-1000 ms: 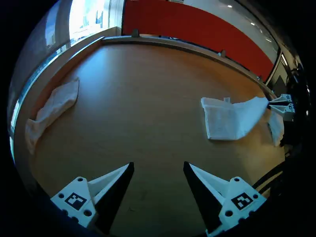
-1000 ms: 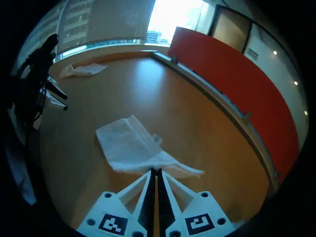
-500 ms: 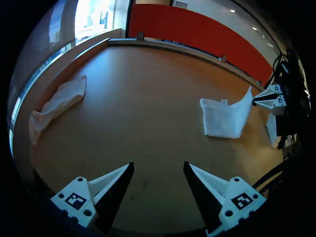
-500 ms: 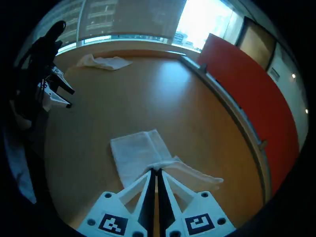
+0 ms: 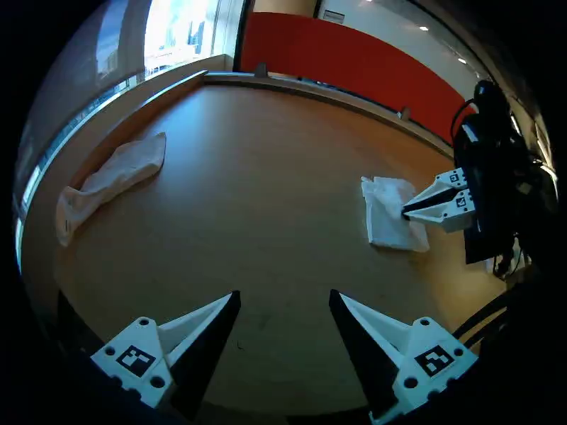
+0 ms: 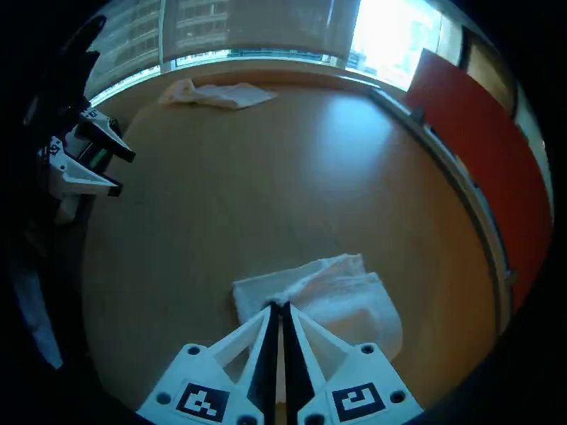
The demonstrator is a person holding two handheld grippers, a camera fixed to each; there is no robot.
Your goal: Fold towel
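Note:
A white towel (image 6: 333, 297) lies folded over on the wooden table, just ahead of my right gripper (image 6: 278, 308), which is shut on a raised edge of the cloth. In the left gripper view the same towel (image 5: 388, 219) sits at the right, with the right gripper (image 5: 407, 211) low over it and the holder's dark sleeve behind. My left gripper (image 5: 283, 297) hangs open above bare tabletop with nothing between its fingers. In the right gripper view it appears again at the far left, the left gripper (image 6: 124, 173) still open.
A second, crumpled white towel (image 5: 113, 177) lies by the table's window-side rim, also visible as the second towel (image 6: 212, 93). A raised wooden rim (image 5: 319, 86) borders the table in front of a red wall panel (image 5: 354, 60). Bare wood spans the table's middle.
My right gripper has carried the towel's edge up and over the cloth, folding it into a narrower stack, and has come down low over it. The left gripper stayed open and hardly moved.

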